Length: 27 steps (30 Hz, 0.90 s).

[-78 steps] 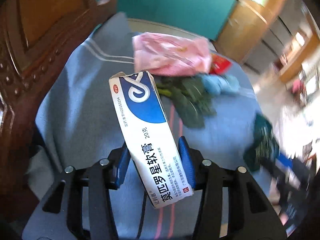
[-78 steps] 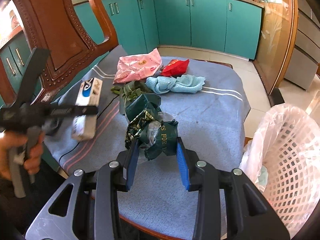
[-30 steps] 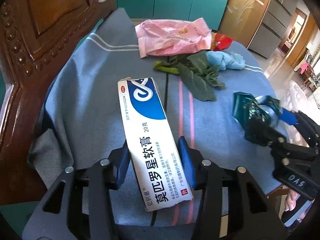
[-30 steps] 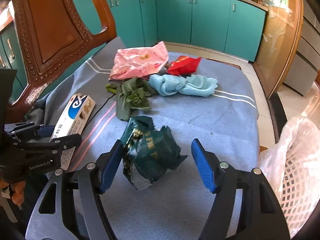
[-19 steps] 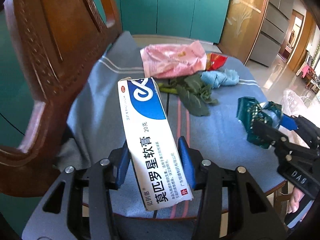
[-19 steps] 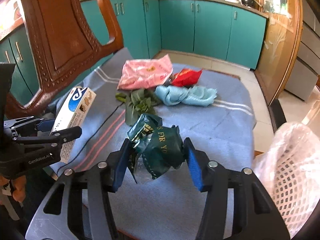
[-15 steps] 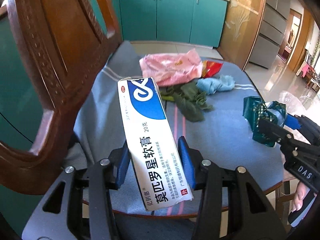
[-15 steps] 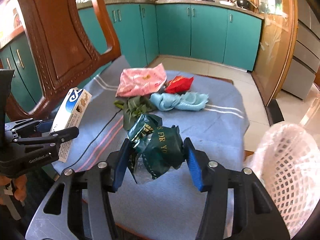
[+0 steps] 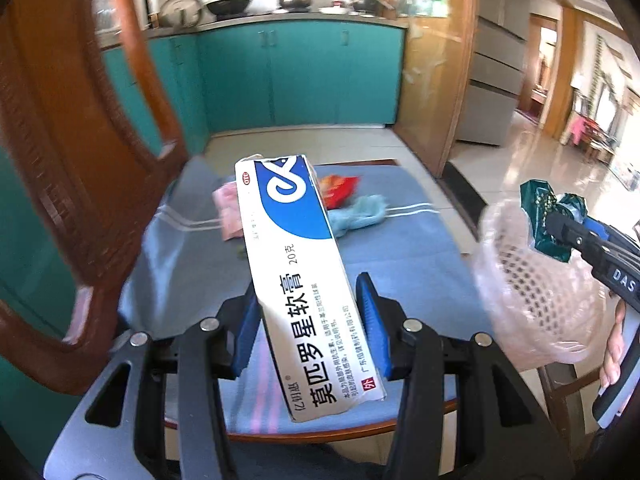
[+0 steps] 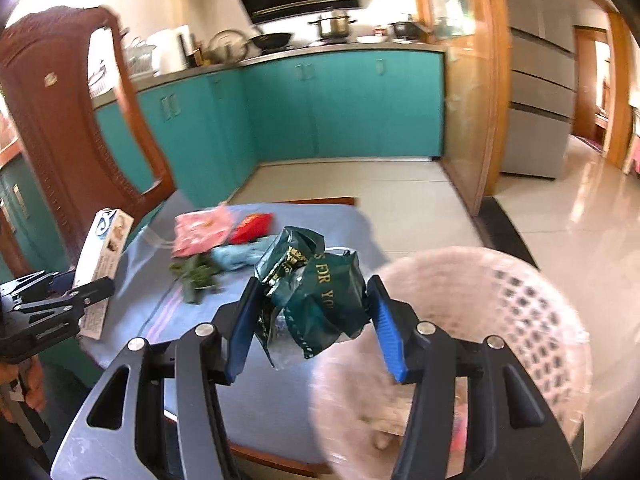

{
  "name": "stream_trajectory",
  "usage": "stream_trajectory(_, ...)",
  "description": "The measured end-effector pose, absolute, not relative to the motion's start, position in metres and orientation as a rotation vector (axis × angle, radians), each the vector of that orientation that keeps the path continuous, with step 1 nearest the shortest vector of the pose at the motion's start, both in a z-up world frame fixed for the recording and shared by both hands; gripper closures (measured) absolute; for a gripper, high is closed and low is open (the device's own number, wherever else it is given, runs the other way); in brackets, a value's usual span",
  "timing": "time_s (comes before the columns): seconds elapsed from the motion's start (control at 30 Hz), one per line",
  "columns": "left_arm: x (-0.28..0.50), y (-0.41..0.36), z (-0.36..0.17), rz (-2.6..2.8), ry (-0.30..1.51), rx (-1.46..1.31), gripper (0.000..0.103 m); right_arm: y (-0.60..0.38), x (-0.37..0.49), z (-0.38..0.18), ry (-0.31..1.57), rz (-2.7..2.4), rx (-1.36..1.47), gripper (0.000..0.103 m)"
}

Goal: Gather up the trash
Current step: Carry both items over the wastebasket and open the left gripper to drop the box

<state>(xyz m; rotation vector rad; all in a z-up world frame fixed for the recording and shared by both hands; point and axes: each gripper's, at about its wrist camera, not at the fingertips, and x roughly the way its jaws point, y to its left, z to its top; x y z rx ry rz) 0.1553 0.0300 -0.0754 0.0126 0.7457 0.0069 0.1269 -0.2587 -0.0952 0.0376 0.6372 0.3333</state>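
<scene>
My right gripper (image 10: pixel 306 314) is clamped on the crumpled dark green foil wrapper with gold lettering (image 10: pixel 316 292), both blue pads pressing its sides. The pink plastic lattice waste basket lined with a thin bag (image 10: pixel 520 320) lies just right of and below that wrapper, its rim overlapping the right finger in the right wrist view; judged, this hand is the nearer of the two to the opening and should drop first.

My left gripper (image 9: pixel 306 328) is closed on the long white and blue cardboard ointment box (image 9: pixel 296 264), held near its lower end. The box's long axis runs up and away between the fingers, leaning slightly left. In the left wrist view the basket (image 9: pixel 532 280) sits well to the right, so this hand needs a longer sideways carry.

Box looks stiff, top flap slightly open. Wrapper is creased, light, with a torn silver inner edge hanging below the pads.
</scene>
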Motion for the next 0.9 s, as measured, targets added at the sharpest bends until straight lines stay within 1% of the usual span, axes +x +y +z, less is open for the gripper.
stream_trajectory(0.23,0.174,-0.044,-0.076,-0.186,0.741,0.066,0.055,-0.317,0.119,-0.099,0.640,0.207,0.084,0.049)
stream_trajectory(0.47,0.218,-0.131,-0.093,-0.434,0.823,0.064,0.055,-0.356,0.107,-0.108,0.657,0.090,0.099,0.049)
stream_trajectory(0.7,0.230,-0.175,-0.112,-0.544,0.866,0.114,0.055,-0.387,0.102,-0.112,0.672,0.009,0.112,0.049)
stream_trajectory(0.8,0.232,-0.174,-0.117,-0.541,0.882,0.118,0.049,-0.392,0.105,-0.116,0.691,0.003,0.131,0.049)
stream_trajectory(0.87,0.231,-0.169,-0.118,-0.534,0.885,0.112,0.036,-0.392,0.109,-0.120,0.704,-0.001,0.129,0.049)
stream_trajectory(0.9,0.232,-0.165,-0.118,-0.525,0.879,0.108,0.034,-0.389,0.112,-0.122,0.712,-0.004,0.120,0.049)
